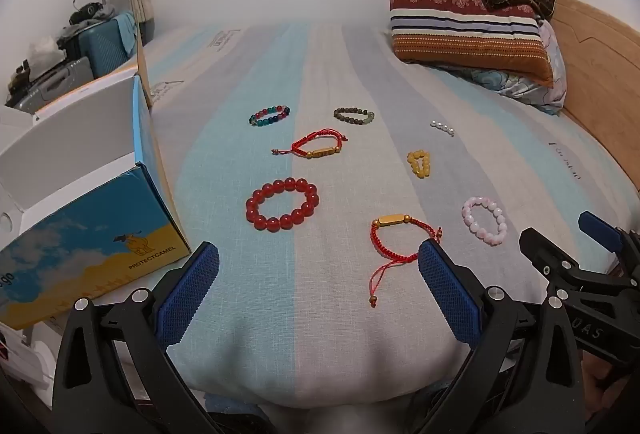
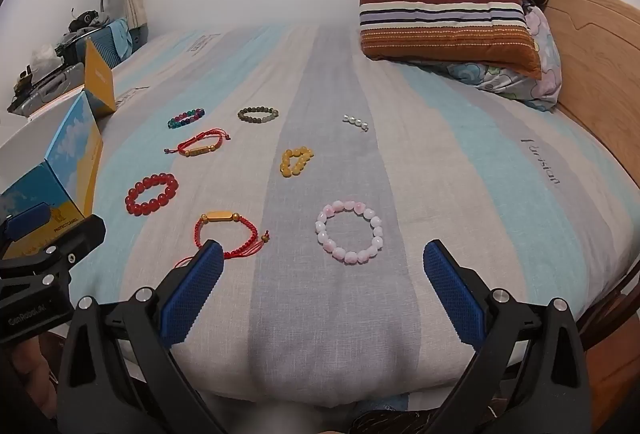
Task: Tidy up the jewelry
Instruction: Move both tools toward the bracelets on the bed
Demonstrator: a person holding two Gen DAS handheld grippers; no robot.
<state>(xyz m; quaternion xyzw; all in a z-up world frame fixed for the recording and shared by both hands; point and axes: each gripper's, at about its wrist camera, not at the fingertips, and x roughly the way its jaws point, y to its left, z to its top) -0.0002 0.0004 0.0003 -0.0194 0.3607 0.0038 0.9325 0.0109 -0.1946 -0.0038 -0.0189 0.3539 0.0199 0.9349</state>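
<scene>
Eight pieces of jewelry lie scattered on the striped bed (image 1: pixel 320 314), and we hold both grippers low at its near edge, touching none of them. Our left gripper (image 1: pixel 319 264) has its fingers spread wide. Our right gripper (image 2: pixel 323 262) is spread wide too.

From the left view, a red bead bracelet (image 1: pixel 282 204) sits at 12 o'clock from the gripper. A red cord bracelet (image 1: pixel 400 244) lies at 2 o'clock, just beside the right finger. A pink bracelet (image 1: pixel 484 220) is at 3 o'clock. Farther up the bed lie a yellow bracelet (image 1: pixel 419 163), a second cord bracelet (image 1: pixel 316 146), a multicolor bracelet (image 1: pixel 269 115), a dark bracelet (image 1: pixel 354 115) and a short pearl string (image 1: pixel 442 127).

An open box (image 1: pixel 96 230) stands at 9 o'clock at the bed's left edge. Folded bedding (image 1: pixel 468 26) is piled at 1 o'clock.
</scene>
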